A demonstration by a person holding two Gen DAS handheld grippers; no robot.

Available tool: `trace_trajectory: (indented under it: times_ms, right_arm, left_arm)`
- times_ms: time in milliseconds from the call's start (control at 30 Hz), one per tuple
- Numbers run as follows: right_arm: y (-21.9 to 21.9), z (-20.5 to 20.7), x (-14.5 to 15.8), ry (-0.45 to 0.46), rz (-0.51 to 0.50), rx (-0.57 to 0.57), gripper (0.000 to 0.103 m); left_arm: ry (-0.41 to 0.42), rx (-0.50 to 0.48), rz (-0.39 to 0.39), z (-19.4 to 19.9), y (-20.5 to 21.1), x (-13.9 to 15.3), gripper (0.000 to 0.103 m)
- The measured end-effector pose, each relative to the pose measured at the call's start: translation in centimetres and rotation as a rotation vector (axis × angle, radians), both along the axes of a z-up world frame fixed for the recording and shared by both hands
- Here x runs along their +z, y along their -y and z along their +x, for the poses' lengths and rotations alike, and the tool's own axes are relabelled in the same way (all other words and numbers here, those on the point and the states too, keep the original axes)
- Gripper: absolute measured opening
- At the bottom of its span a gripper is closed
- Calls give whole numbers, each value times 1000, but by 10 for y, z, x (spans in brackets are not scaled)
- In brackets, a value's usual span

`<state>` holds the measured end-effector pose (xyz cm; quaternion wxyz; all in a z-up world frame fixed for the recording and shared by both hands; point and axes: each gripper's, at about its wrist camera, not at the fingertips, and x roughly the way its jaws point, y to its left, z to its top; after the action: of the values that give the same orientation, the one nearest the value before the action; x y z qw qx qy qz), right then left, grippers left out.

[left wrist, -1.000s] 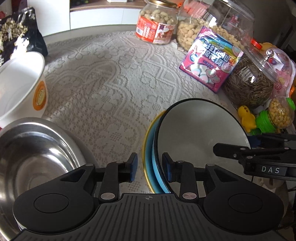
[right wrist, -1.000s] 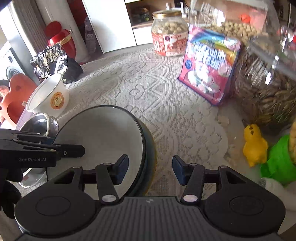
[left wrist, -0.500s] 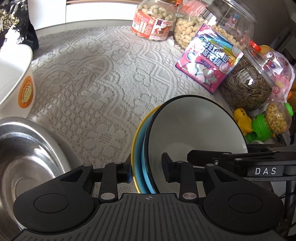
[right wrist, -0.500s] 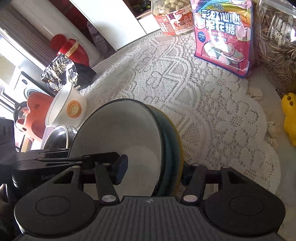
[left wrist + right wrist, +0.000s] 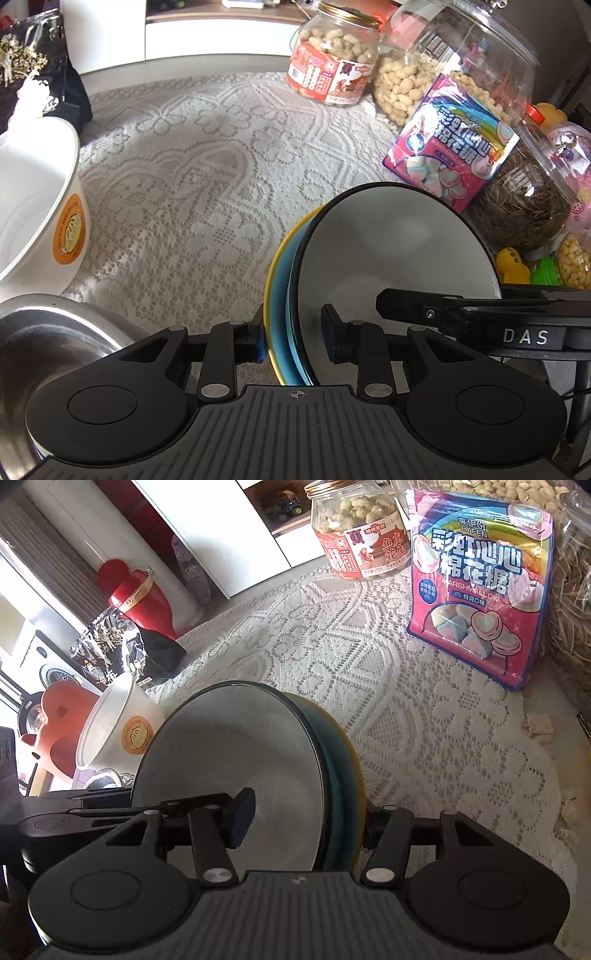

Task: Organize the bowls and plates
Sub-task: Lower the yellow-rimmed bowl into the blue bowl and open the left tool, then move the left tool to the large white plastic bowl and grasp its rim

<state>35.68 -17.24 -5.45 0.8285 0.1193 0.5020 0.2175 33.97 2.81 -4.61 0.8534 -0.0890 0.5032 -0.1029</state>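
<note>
Slippage is the main worry we see. Nearest us, the left tool (image 5: pixel 295 338) straddles the near rim of a nested stack: a grey bowl with a black rim (image 5: pixel 399 251) sitting in a blue dish (image 5: pixel 280 295), which sits in a yellow dish (image 5: pixel 271 273). Its jaws are closing; the outer pad touches the yellow rim, while a gap shows between the inner pad and the grey wall, so nothing is gripped yet. The right tool (image 5: pixel 306 823) straddles the opposite rim, partly open, one finger inside the grey bowl and the other behind the yellow edge; we cannot tell whether its pads press.

We judge three smooth rims pinched together could shear, letting an inner dish slide out if one tool bites before the other or the lift is uneven. The tools' tips also sit close inside the bowl and could knock each other.

Just left, a stainless steel bowl (image 5: pixel 48 350) and a white paper tub with an orange sticker (image 5: pixel 40 214) stand on the lace-covered bench (image 5: pixel 207 177); a swing that way could strike them. Farther right, a pink marshmallow bag (image 5: pixel 450 155), a sunflower-seed jar (image 5: pixel 524 206) and a red-labelled peanut jar (image 5: pixel 332 62) crowd the edge, so a tilted stack could topple them.
</note>
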Motion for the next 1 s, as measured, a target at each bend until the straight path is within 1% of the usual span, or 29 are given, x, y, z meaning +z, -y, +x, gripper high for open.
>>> trace_trajectory:
  times_ms: [67, 133, 200, 233, 300, 367, 433, 500, 567, 633, 667, 700, 733, 767, 800, 867, 900, 1000]
  right_arm:
    - [-2, 1, 1, 7, -25, -1, 56]
    - [-2, 1, 8, 29, -50, -2, 56]
    - [-3, 0, 23, 100, -101, -10, 56]
    - [-4, -1, 33, 141, -132, -16, 56]
    - [-12, -1, 51, 216, -206, -33, 56]
    - [-29, 1, 70, 295, -284, -39, 57]
    - [-51, 4, 86, 331, -297, -16, 57]
    - [-76, 7, 98, 319, -263, 30, 57]
    - [-107, 12, 103, 282, -249, 72, 57]
    - [-140, 20, 103, 242, -256, 105, 57]
    - [-155, 23, 101, 222, -254, 115, 57]
    - [-170, 27, 98, 199, -246, 124, 57]
    - [-182, 32, 95, 175, -233, 125, 57]
    - [-195, 37, 91, 143, -211, 118, 57]
    - [-206, 41, 86, 117, -197, 116, 57]
    - [-227, 50, 73, 84, -196, 108, 57]
    - [-236, 53, 67, 80, -211, 99, 57]
    - [-254, 60, 43, 55, -248, 81, 56]
  left_arm:
    - [0, -1, -30, 0, -5, 2, 31]
    - [0, -2, -82, -2, -14, 7, 31]
    - [32, -8, -104, -7, -24, 19, 31]
    - [60, -9, -105, -10, -31, 31, 31]
    - [108, 5, -78, -15, -46, 58, 31]
    - [158, 15, -25, -19, -62, 87, 31]
    - [203, 41, 31, -24, -84, 109, 31]
    - [260, 109, 54, -29, -115, 122, 31]
    - [300, 204, 44, -32, -152, 121, 31]
    - [300, 306, -7, -33, -191, 108, 31]
    - [291, 361, -5, -33, -207, 99, 31]
    - [251, 373, 30, -27, -217, 93, 31]
    - [233, 383, 60, -24, -226, 89, 31]
    - [227, 412, 74, -23, -234, 85, 31]
    - [206, 437, 60, -20, -243, 81, 31]
    - [151, 431, -8, -14, -257, 69, 31]
    - [129, 427, -22, -13, -260, 63, 31]
    - [81, 427, -9, -8, -260, 45, 31]
